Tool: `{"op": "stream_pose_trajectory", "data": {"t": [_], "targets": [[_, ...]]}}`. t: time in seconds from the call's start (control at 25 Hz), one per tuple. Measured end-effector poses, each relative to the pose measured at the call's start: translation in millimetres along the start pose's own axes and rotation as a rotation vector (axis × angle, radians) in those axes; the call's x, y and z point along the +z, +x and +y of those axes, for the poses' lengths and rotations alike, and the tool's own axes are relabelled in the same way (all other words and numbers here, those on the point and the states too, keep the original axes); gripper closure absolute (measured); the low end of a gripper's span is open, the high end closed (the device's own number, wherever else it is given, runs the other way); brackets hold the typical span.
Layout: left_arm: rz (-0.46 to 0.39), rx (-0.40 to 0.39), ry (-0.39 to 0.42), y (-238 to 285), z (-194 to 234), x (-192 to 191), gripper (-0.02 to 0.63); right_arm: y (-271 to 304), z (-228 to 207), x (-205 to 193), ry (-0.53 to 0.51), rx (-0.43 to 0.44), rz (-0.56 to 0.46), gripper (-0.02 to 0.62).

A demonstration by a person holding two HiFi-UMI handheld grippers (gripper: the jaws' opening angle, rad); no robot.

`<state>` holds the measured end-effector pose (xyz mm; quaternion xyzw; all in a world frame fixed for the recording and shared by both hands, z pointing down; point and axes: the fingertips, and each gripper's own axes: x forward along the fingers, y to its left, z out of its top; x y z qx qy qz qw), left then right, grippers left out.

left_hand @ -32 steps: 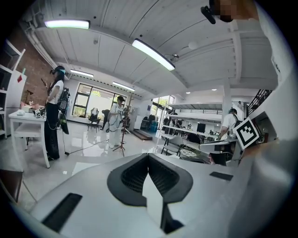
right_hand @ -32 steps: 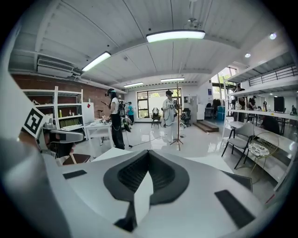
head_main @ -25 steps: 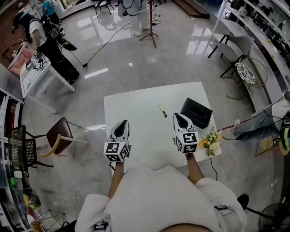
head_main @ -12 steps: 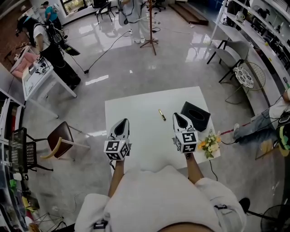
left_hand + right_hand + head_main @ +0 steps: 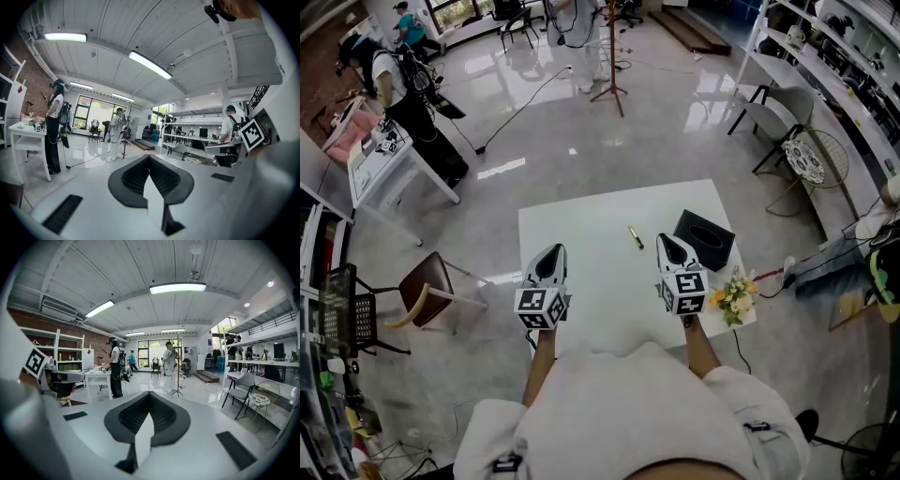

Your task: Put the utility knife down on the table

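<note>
The utility knife (image 5: 635, 236), small and yellow, lies on the white table (image 5: 600, 216) towards its far side, between the two grippers and a little beyond their tips. My left gripper (image 5: 551, 255) hovers over the table's near left part, jaws together and empty (image 5: 149, 157). The right gripper (image 5: 665, 242) is held over the near right part, just right of the knife and apart from it, its jaws also together with nothing in them (image 5: 150, 394). Neither gripper view shows the knife.
A black tissue box (image 5: 706, 239) stands at the table's right side beside the right gripper. A bunch of yellow flowers (image 5: 733, 296) sits at the near right corner. A brown chair (image 5: 422, 281) stands left of the table. People stand far off by another white table (image 5: 380, 159).
Only the head view has shifted slightly. Both grippers and the knife stay where they were.
</note>
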<state>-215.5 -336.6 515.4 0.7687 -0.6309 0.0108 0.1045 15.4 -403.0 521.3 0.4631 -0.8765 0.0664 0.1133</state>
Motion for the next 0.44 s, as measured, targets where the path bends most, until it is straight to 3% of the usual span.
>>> {"op": "stream_pose_trajectory", "data": {"t": [0.44], "targets": [[0.002, 0.000, 0.001, -3.8, 5.6, -2.3, 0.586, 0.7, 7.2, 1.6, -0.011, 0.000, -0.002, 0.565]]}}
